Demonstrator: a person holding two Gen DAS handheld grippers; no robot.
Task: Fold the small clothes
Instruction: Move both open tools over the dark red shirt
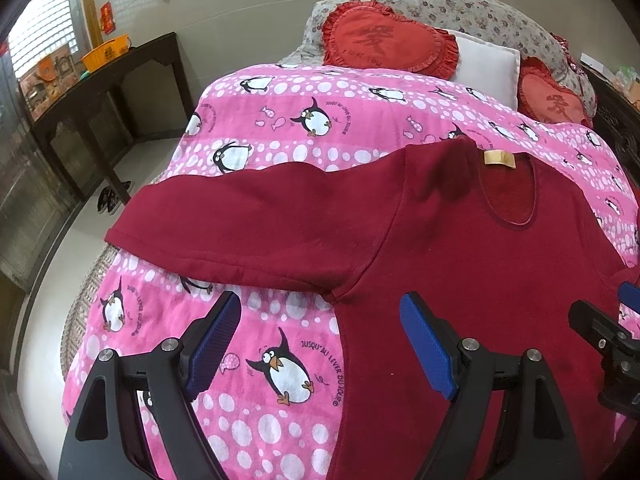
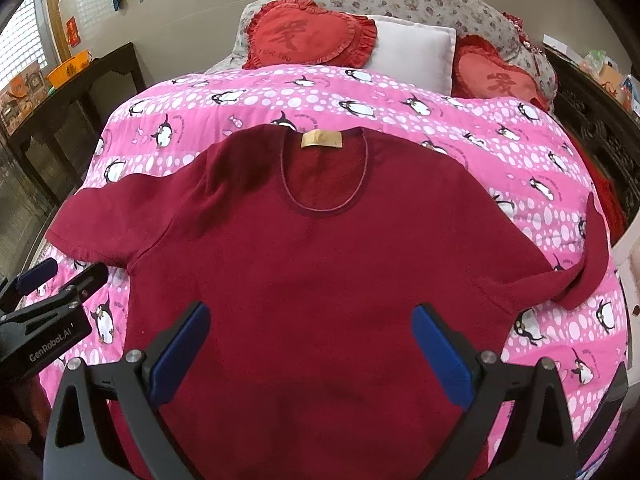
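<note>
- The left claw (image 1: pixel 320 344) hangs spread wide, its blue pads (image 1: pixel 212 344) far apart and gripping nothing; one finger sits over the pink penguin blanket (image 1: pixel 280 128), the other over the edge of the dark red shirt (image 1: pixel 460 264).
- From the right wrist view, that left claw (image 2: pixel 60 276) shows at the far left edge, above the blanket (image 2: pixel 500 152) just beside the shirt's left sleeve (image 2: pixel 120 220).
- The shirt (image 2: pixel 320 260) lies flat and face up on the bed, collar (image 2: pixel 326 172) pointing toward the pillows, a tan label (image 2: pixel 322 139) showing inside the neck.
- Both short sleeves are spread outward; the right sleeve (image 2: pixel 580 264) has its cuff curled up at the blanket's edge.
- The right claw (image 2: pixel 312 344) is likewise released, pads wide apart, held over the shirt's lower body with red cloth filling the gap between its fingers; whether the tips touch the fabric I cannot tell.
- In the left wrist view, a part of the right claw (image 1: pixel 616 320) pokes in at the right edge over the shirt.
- Beyond the collar, two red heart cushions (image 2: pixel 312 36) and a white pillow (image 2: pixel 416 48) rest at the head of the bed.
</note>
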